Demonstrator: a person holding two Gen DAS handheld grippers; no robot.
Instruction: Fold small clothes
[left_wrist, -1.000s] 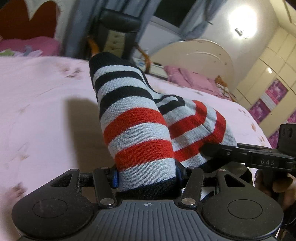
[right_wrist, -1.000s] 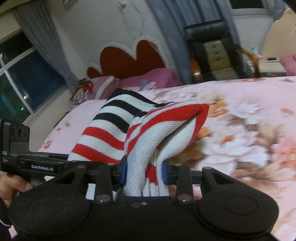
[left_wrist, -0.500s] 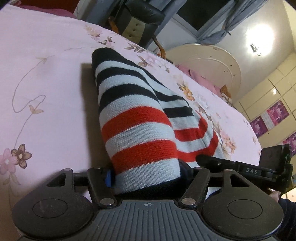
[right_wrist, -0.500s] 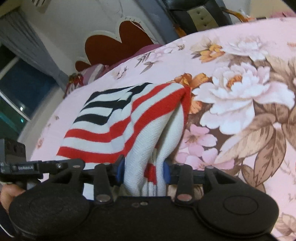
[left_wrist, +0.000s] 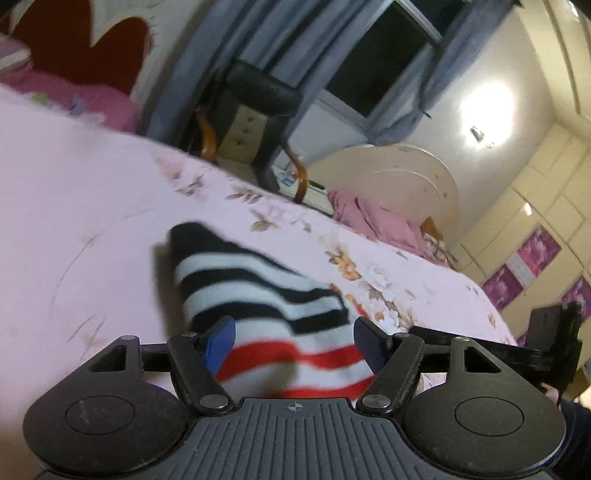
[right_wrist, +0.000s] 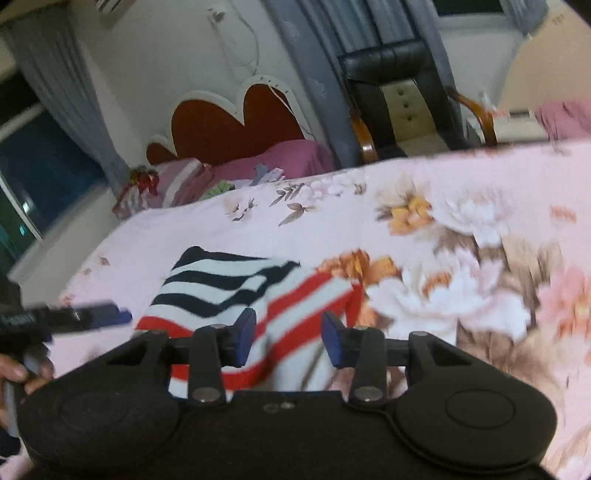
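A striped knitted garment with black, white and red bands lies folded flat on the pink floral bedspread. My left gripper is open just above its near red-striped edge, the blue pads apart and clear of the cloth. In the right wrist view the same garment lies on the bedspread, and my right gripper is open over its red-striped right end. The left gripper's fingers show at the far left of that view.
A black chair with wooden arms stands beyond the bed. A red heart-shaped headboard and pink pillows are at the far end. A cream headboard and pink bedding are to the right.
Both grippers have opened and let go of the striped garment, which has dropped flat onto the bedspread. Both have pulled back a little from it.
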